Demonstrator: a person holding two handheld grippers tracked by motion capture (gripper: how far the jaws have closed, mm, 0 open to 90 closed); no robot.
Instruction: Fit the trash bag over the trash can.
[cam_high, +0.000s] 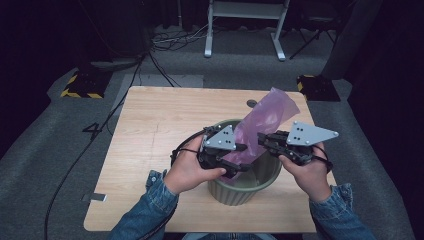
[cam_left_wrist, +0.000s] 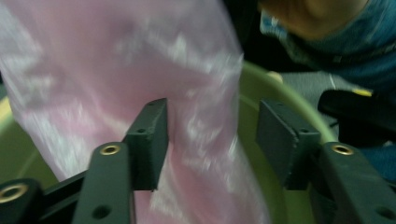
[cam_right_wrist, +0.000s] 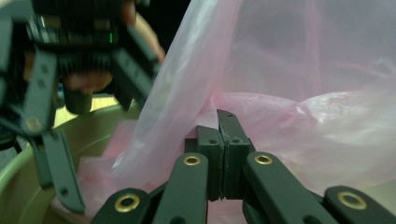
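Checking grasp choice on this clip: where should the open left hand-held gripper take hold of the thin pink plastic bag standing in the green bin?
Probably the loose film at the thin pink plastic bag mouth, just above the round green ribbed bin's rim, coming in level from the person's left. The sheet already hangs between the left hand-held gripper's open pads, opposite the right hand-held gripper, which pinches the other side.

Pink, perhaps purplish bag (cam_high: 262, 122); green bin (cam_high: 240, 192).
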